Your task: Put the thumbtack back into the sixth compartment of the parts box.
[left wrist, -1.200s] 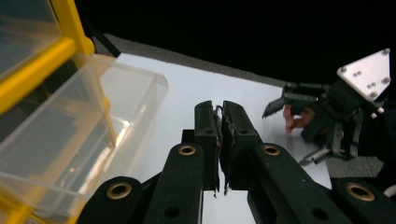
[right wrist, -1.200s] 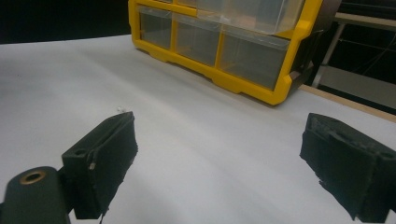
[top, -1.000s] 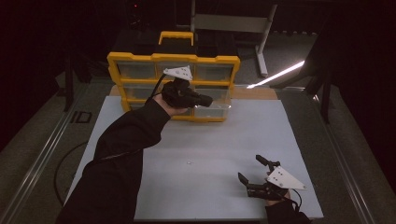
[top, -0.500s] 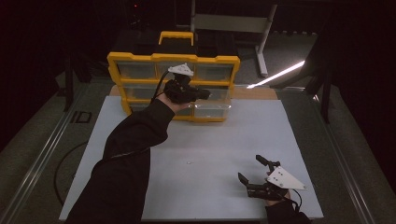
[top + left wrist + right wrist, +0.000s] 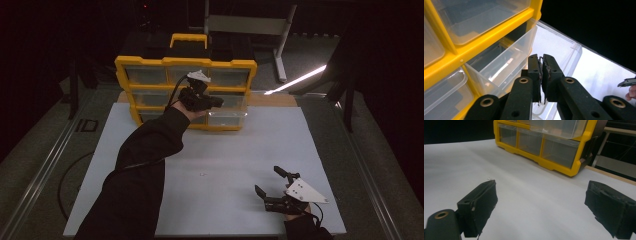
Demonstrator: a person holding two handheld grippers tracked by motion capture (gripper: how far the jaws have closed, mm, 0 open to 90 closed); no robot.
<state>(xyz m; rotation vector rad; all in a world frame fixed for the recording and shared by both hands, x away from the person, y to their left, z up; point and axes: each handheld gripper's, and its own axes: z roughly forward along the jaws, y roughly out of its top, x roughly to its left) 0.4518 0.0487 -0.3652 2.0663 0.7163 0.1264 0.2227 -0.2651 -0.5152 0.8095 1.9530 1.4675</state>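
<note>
The left gripper (image 5: 212, 101) has its jaws pressed together, nothing visibly caught between the pads. In the left gripper view the same gripper (image 5: 541, 60) sits just over the open clear drawer (image 5: 506, 65), whose pulled-out front wall lies at about 11 o'clock from the tips. That drawer (image 5: 227, 118) juts from the bottom row, right end, of the yellow drawer cabinet (image 5: 185, 62), which stands at the far edge of the white table (image 5: 215, 150), at 12 o'clock from the person. The person's left sleeve (image 5: 145, 165) stretches up to it from 7 o'clock.

The right gripper (image 5: 272, 189) rests low on the table at about 5 o'clock from the cabinet, well apart from it, jaws spread wide with nothing between them. In the right gripper view, the gripper (image 5: 544, 205) looks across bare table toward the cabinet (image 5: 554, 162) at 12 o'clock.
</note>
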